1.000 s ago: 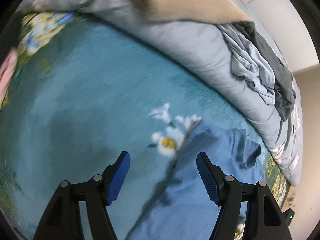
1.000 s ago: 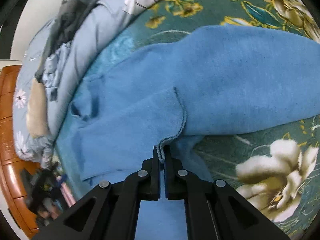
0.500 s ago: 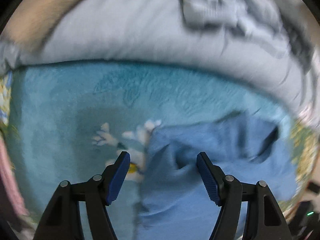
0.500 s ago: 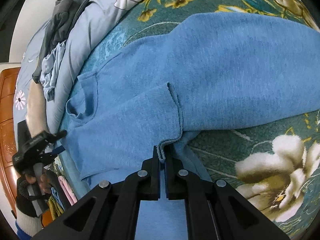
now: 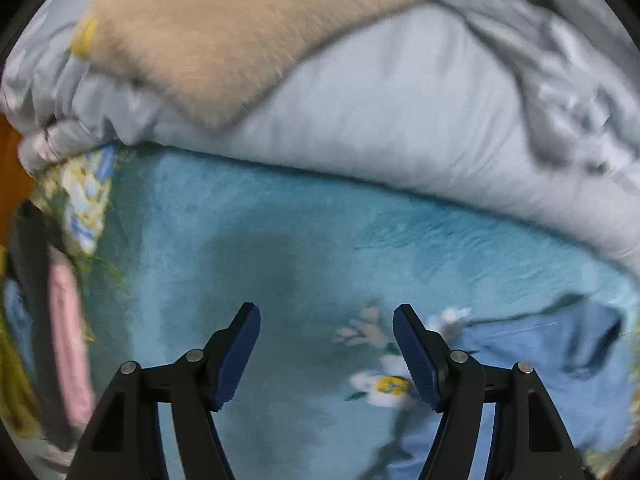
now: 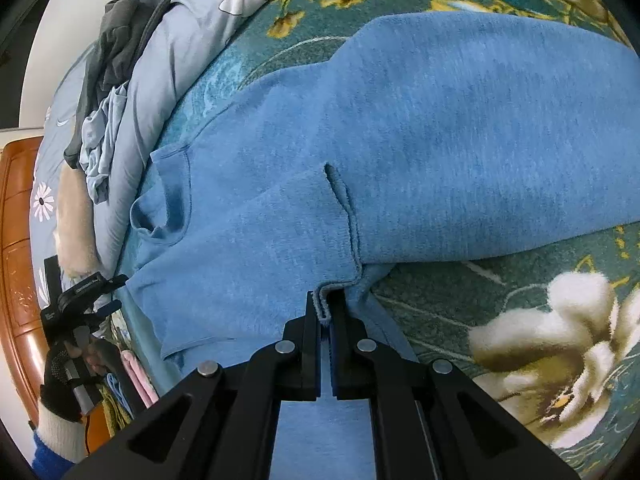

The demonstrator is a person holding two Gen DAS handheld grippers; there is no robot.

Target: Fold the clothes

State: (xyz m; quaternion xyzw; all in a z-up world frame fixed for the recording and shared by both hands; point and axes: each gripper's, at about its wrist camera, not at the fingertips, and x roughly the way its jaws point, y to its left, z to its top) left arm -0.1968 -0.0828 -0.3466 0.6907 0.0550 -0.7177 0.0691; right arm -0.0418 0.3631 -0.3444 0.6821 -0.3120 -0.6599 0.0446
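Observation:
A blue sweatshirt (image 6: 420,128) lies spread on a teal floral bedspread (image 6: 520,292). One sleeve is folded across its body. My right gripper (image 6: 325,300) is shut on the sleeve's cuff edge, low over the garment. In the left wrist view only the sweatshirt's neck end (image 5: 560,344) shows at the lower right. My left gripper (image 5: 326,320) is open and empty above bare bedspread (image 5: 280,240), to the left of the garment. It also shows in the right wrist view (image 6: 86,292), held in a gloved hand beyond the sweatshirt's collar.
A rolled light-blue duvet (image 5: 400,120) with a beige furry item (image 5: 224,28) and grey clothes (image 6: 116,40) on it runs along the bed's far side. Pink and other folded clothes (image 5: 66,340) lie at the left. A wooden headboard (image 6: 20,260) stands behind.
My left gripper has swung left, away from the sweatshirt, which slid from between its jaws to the lower right of its view. The right gripper stays shut on the cuff.

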